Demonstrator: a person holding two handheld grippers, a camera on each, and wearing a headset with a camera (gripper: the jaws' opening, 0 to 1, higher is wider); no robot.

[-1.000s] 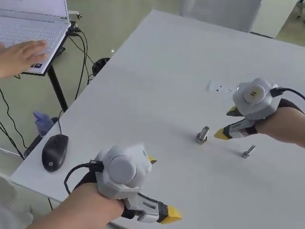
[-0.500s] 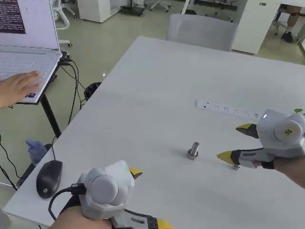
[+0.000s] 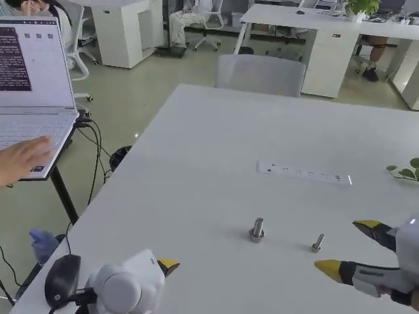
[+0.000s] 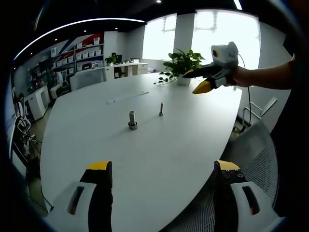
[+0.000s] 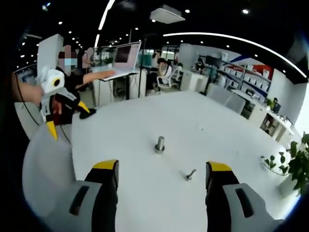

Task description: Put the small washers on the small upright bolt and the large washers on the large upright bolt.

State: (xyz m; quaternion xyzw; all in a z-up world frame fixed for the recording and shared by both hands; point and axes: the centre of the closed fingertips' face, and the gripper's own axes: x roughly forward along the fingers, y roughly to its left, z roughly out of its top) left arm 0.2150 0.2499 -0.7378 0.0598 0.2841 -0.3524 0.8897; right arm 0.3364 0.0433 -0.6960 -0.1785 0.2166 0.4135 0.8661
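At the near edge of the table [image 3: 196, 150] the left gripper [image 4: 162, 169] is held with jaws wide apart and nothing between them. A mouse [image 3: 62, 280] lies near it. The right gripper [image 3: 347, 246] is seen at the near right, its jaws likewise spread and empty, the tips pointed toward the bolts. The small bolt [image 3: 317, 244] is found just beyond those tips, clear of them; whether it stands straight cannot be told. The large bolt [image 3: 256, 230] stands upright near the small one, well ahead of the left gripper. Farther back a power strip [image 3: 304, 174] lies flat. Past the far edge a chair [image 3: 260, 74] is noted, and off the table's left side a laptop [image 3: 33, 72] with a hand [image 3: 23, 160] on it.
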